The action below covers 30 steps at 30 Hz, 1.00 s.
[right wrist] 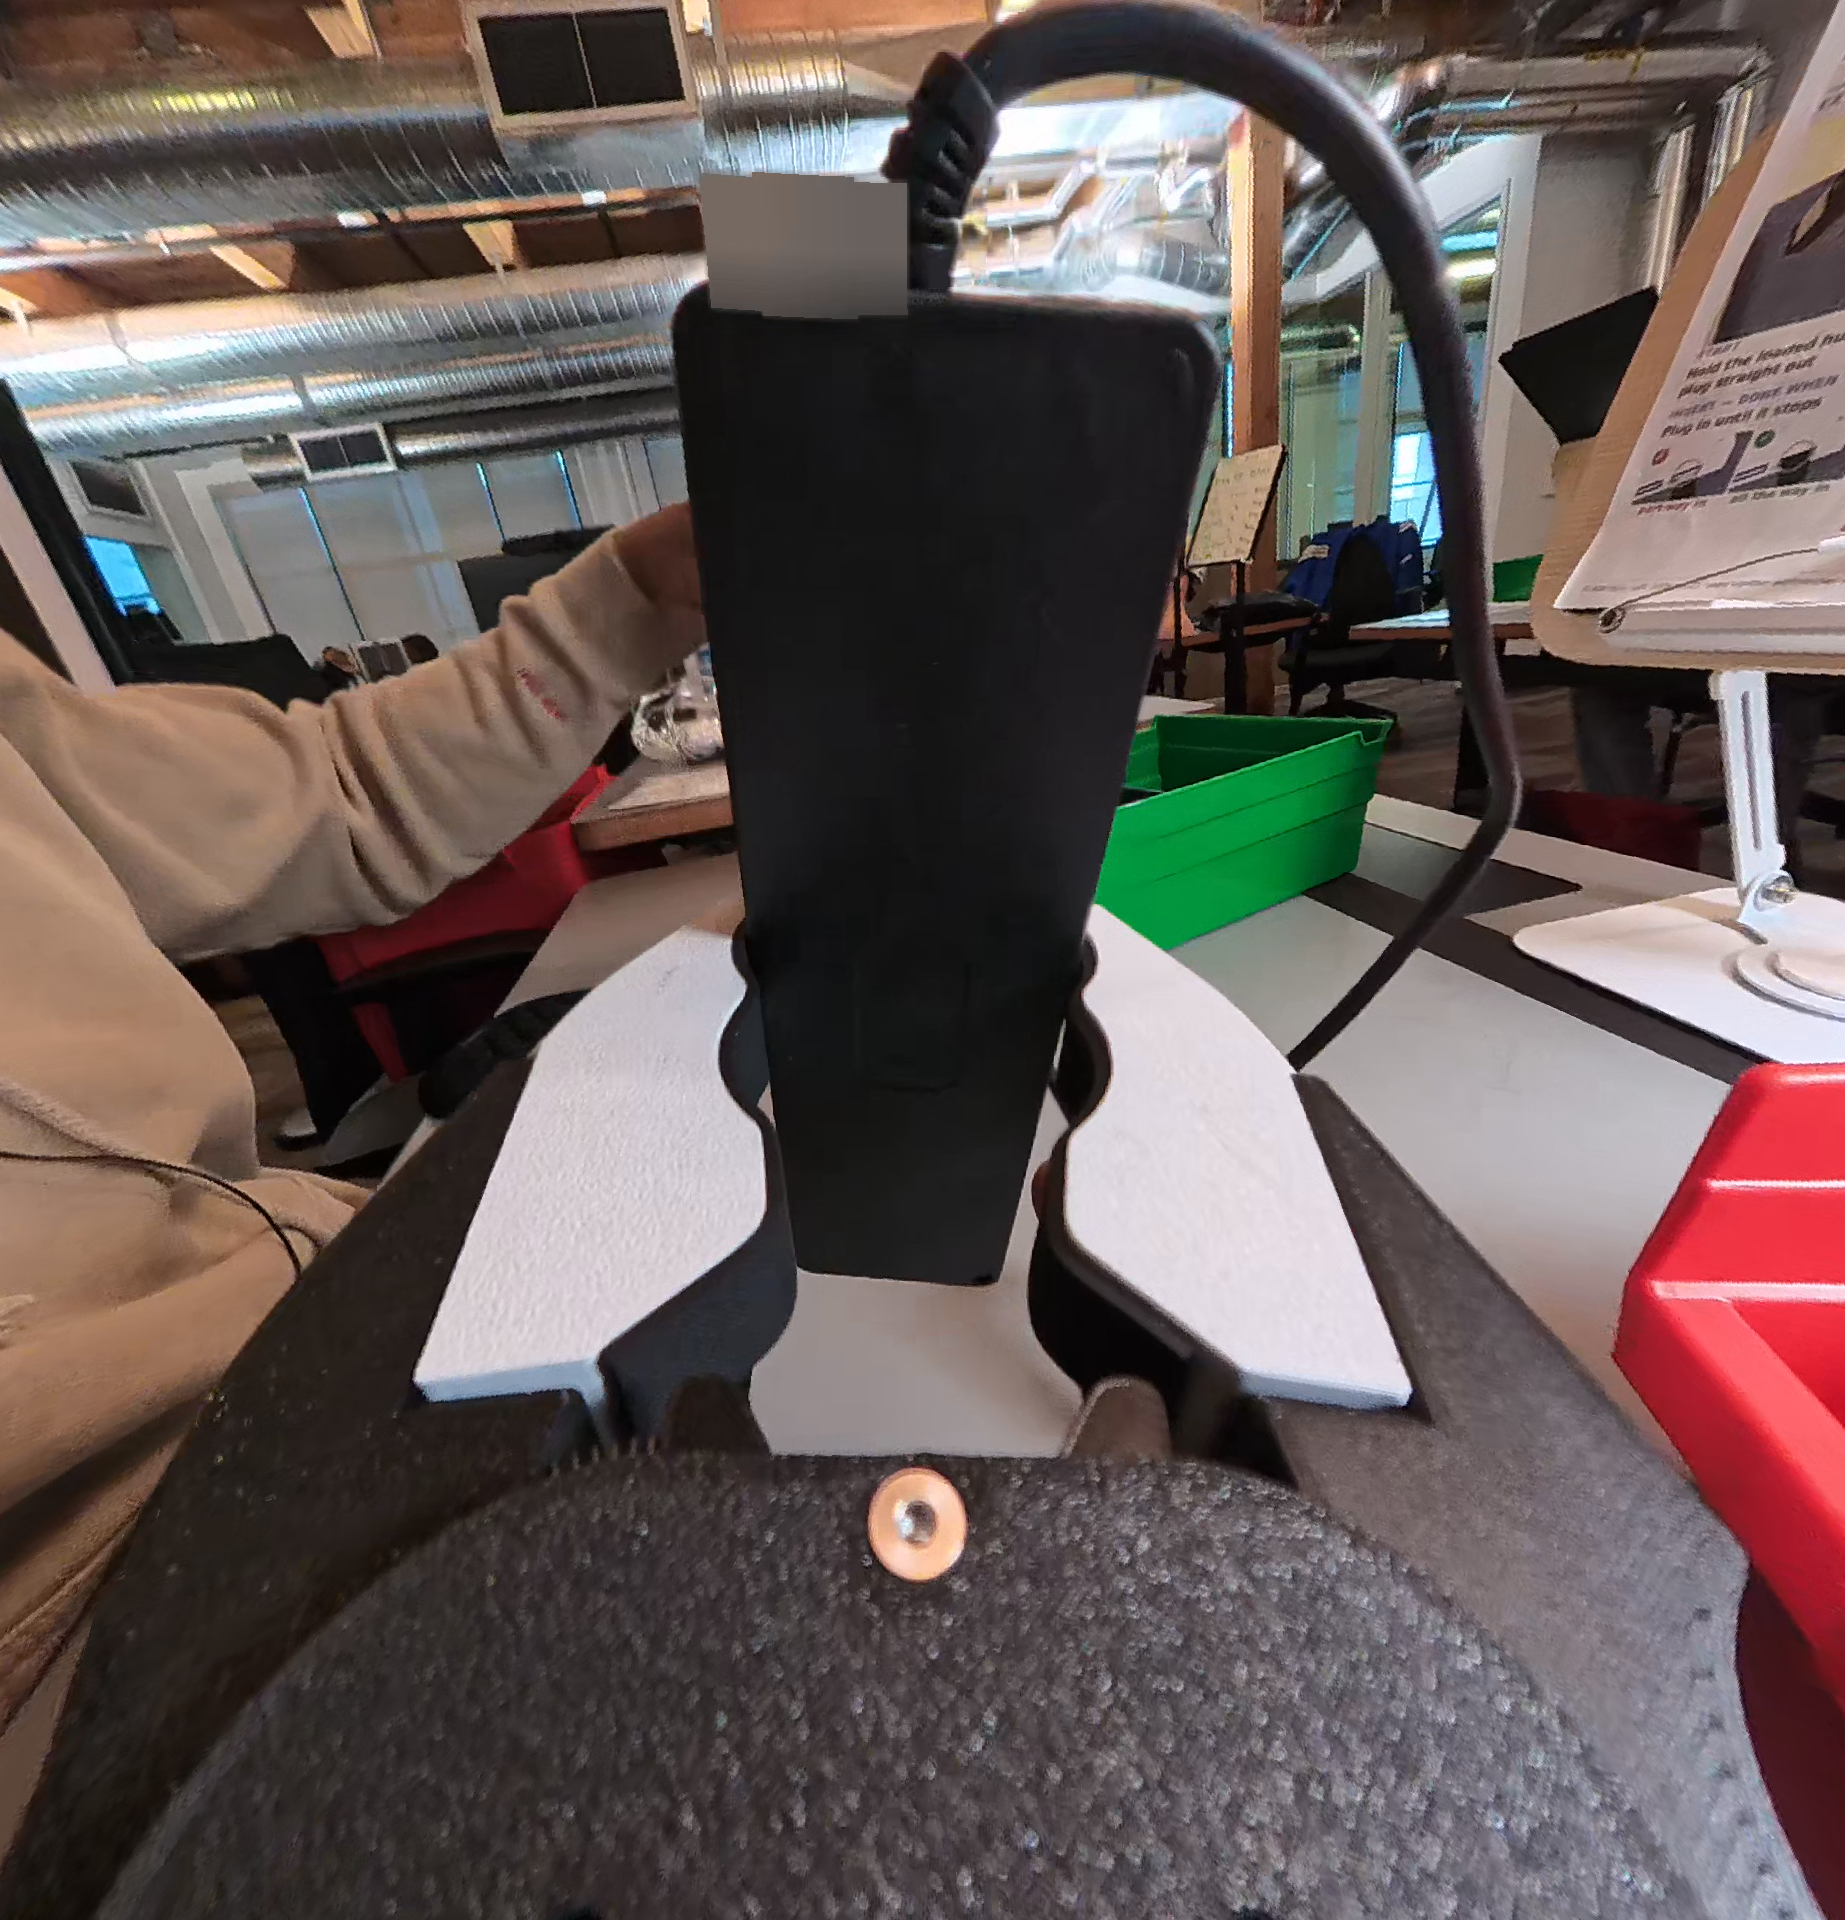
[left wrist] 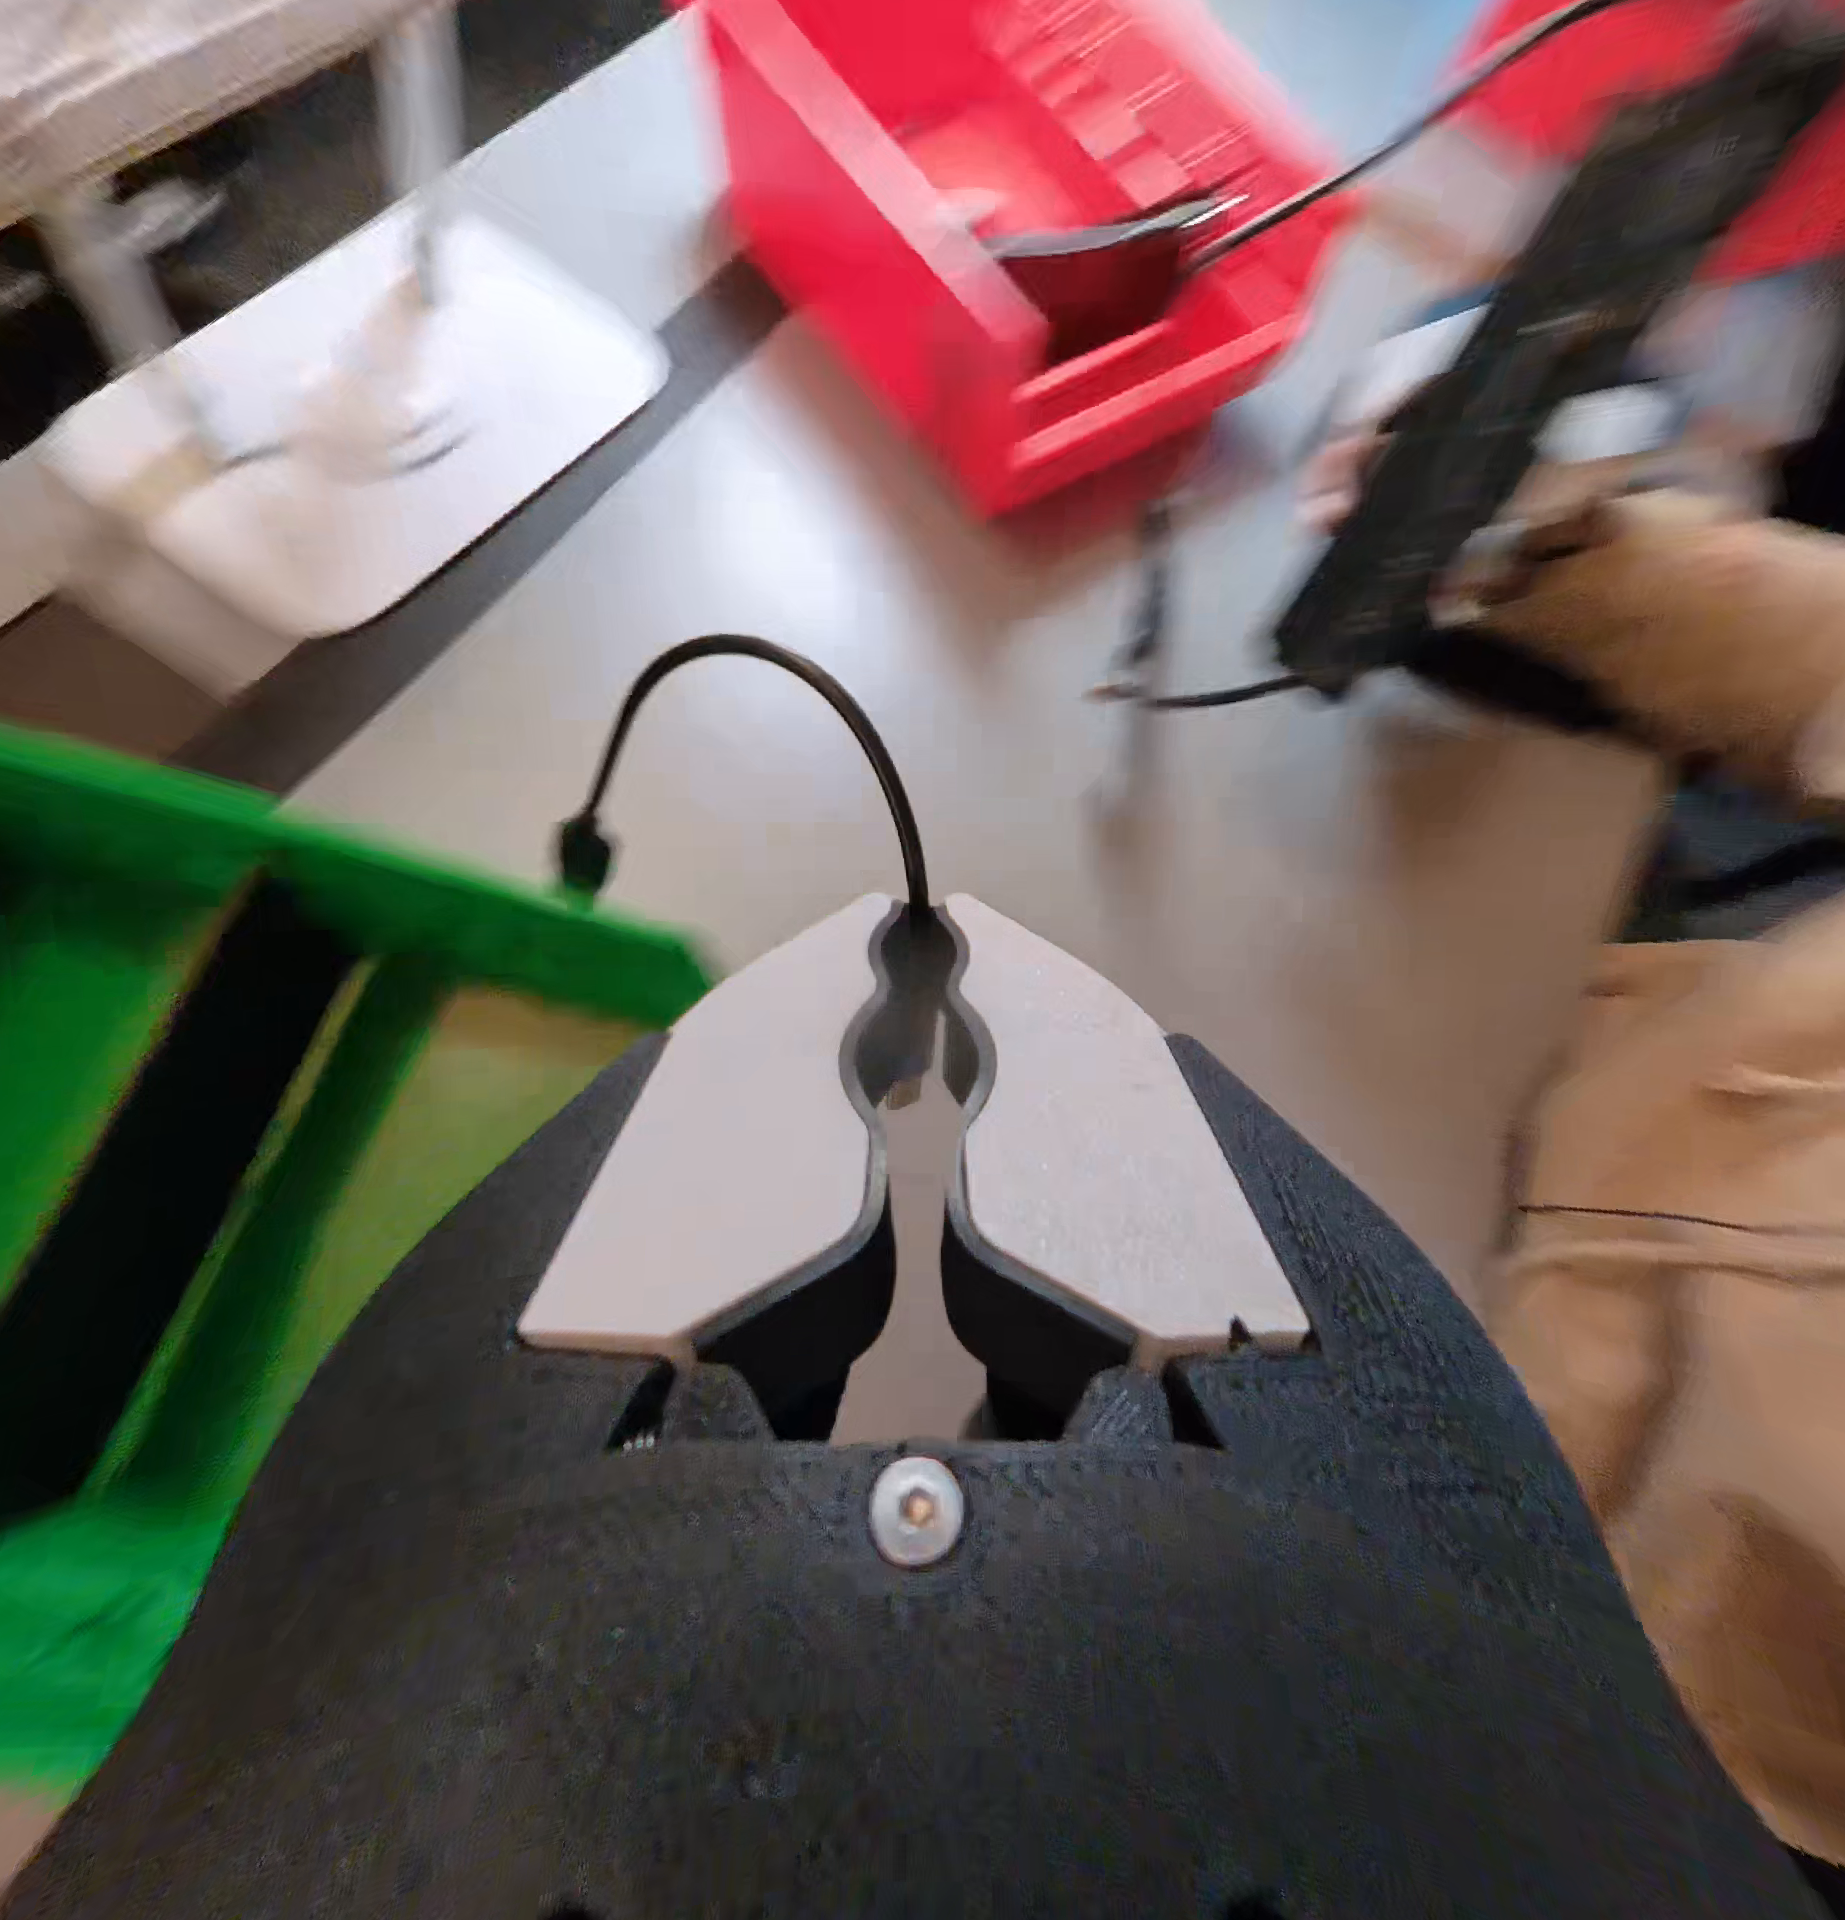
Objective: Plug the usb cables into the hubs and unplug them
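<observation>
The left gripper (left wrist: 913, 935) is clamped on a short black usb cable (left wrist: 793, 675) near one plug; the cable arcs forward, its free plug hanging above the green bin (left wrist: 461, 914). The right gripper (right wrist: 913, 997) grips a flat black hub (right wrist: 939, 675) upright, its lead (right wrist: 1458, 623) looping overhead. Beyond stand a red bin (left wrist: 897, 208) and a white stand base (left wrist: 378, 416).

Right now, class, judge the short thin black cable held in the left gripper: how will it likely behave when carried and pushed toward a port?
The short thin black cable arches freely above the left gripper, so it is probably springy rather than limp. Its far plug hangs unsupported, so it may swing. Being thin, it is likely light and would buckle if pushed from far back.
</observation>
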Motion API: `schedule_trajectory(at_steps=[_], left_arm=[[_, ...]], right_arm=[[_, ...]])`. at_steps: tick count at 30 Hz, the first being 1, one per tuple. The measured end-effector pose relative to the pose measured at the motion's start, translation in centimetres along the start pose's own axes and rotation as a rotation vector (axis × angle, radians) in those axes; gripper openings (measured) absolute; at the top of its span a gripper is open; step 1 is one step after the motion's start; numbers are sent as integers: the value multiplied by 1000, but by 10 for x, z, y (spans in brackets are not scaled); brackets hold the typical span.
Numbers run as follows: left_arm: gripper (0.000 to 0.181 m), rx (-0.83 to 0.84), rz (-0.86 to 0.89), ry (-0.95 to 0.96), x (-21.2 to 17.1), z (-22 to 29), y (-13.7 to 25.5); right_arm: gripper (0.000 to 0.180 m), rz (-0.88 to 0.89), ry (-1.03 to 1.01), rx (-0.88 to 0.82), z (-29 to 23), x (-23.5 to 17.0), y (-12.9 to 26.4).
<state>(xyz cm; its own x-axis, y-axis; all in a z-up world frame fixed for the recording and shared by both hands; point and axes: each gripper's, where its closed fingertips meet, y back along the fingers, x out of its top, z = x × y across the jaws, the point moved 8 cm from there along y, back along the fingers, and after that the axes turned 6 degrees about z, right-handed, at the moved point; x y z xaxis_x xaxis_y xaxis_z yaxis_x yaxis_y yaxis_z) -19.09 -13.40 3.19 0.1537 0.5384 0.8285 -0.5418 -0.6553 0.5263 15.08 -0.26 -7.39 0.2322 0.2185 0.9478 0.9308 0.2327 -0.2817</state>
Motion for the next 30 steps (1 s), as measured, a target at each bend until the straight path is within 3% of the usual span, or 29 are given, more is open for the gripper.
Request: schedule_trajectory(at_steps=[3,7,9,12,17,21,30], left_arm=[[4,-310,123,56,-4,54,-15],[4,-631,209,344,-51,82,-59],[4,-667,173,473,-84,76,-84],[4,-567,82,535,-120,55,-101],[13,-327,-72,281,-129,37,-92],[21,-156,-206,-92,-123,44,-95],[25,-333,-400,-598,-118,75,-141]], right_arm=[[54,28,-13,-8,2,3,2],[54,41,-7,-36,5,6,7],[54,44,-7,-47,7,6,9],[54,42,-12,-53,9,6,10],[54,36,-8,-53,9,5,9],[54,37,-13,-58,10,4,10],[54,42,-13,-60,11,5,11]])
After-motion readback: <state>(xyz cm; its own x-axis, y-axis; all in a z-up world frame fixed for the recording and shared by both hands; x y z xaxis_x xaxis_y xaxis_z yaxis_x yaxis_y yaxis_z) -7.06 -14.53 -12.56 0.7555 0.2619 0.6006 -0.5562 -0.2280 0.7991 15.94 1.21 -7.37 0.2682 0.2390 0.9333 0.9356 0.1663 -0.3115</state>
